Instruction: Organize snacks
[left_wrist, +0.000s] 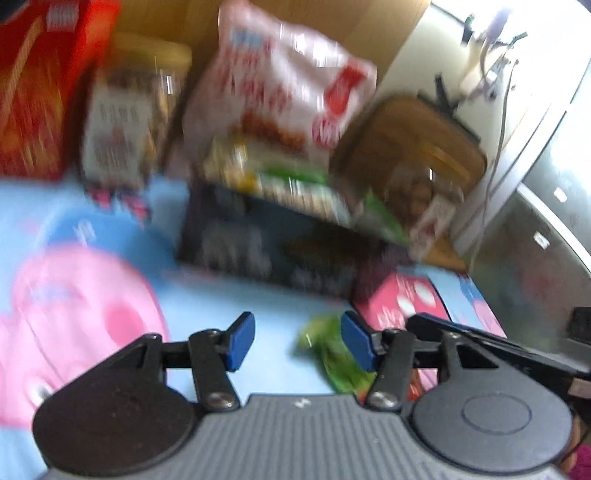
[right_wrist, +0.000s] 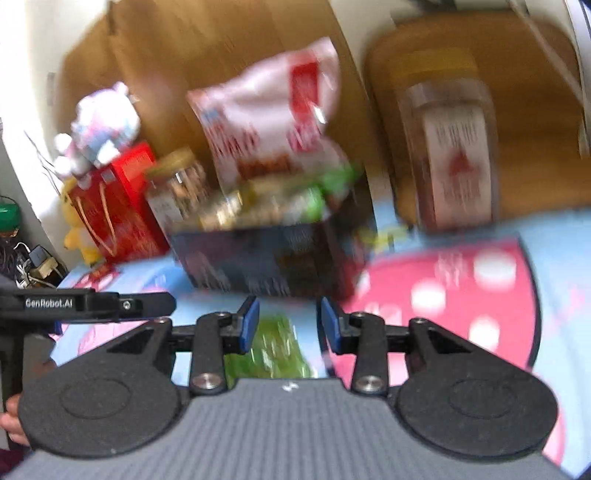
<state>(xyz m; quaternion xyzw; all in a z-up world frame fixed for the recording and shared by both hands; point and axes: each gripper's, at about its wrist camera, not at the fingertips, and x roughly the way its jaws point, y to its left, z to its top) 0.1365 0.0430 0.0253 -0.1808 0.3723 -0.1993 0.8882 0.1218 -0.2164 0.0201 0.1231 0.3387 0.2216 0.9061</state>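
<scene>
Both views are motion-blurred. A dark box (left_wrist: 266, 243) holding several snack packets stands on the blue and pink cartoon cloth; it also shows in the right wrist view (right_wrist: 266, 254). A big white and red snack bag (left_wrist: 284, 85) leans behind it, also in the right wrist view (right_wrist: 273, 114). A small green packet (left_wrist: 332, 354) lies on the cloth just right of my open, empty left gripper (left_wrist: 297, 341). In the right wrist view the green packet (right_wrist: 273, 347) lies under and between the fingers of my open right gripper (right_wrist: 289, 325), not held.
A red box (left_wrist: 40, 85) and a clear jar with a yellow lid (left_wrist: 129, 118) stand at the back left. Another jar (right_wrist: 450, 158) stands on a wooden board at the right. Plush toys (right_wrist: 99, 125) sit on the red box. A cardboard wall (right_wrist: 207, 55) is behind.
</scene>
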